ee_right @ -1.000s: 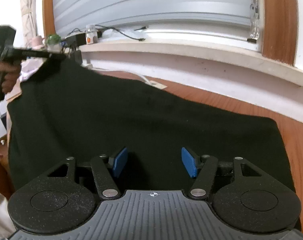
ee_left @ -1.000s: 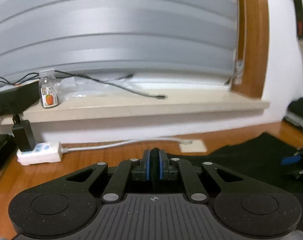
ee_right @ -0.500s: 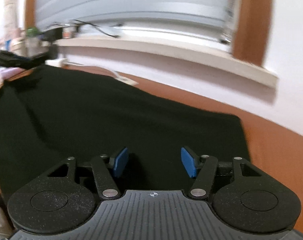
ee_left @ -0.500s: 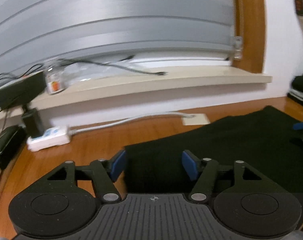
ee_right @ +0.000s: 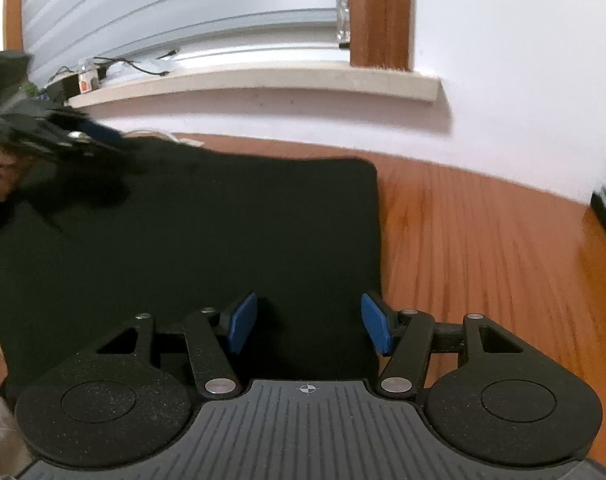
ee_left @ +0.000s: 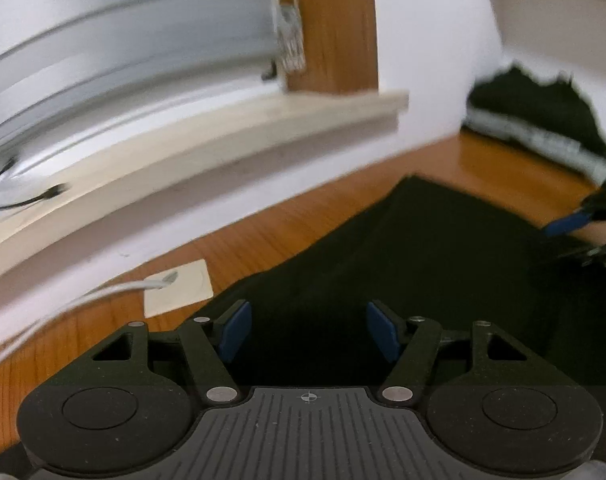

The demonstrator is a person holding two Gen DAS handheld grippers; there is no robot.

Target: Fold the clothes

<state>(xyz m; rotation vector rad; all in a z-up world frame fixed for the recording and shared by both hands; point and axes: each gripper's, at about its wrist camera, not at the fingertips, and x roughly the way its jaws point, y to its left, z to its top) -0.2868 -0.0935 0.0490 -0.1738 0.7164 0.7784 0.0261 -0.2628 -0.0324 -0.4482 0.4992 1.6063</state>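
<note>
A black garment [ee_right: 207,240] lies spread flat on the wooden desk [ee_right: 483,232], a plain dark cloth with no visible print, its surface smooth apart from a soft ridge that runs along it in the left wrist view [ee_left: 423,248]. In the right wrist view its right edge is straight with a rounded far corner, and its far edge lies close to the white wall under the window sill. A second heap of dark clothes [ee_left: 543,104] sits piled against the wall, well apart from the spread garment.
</note>
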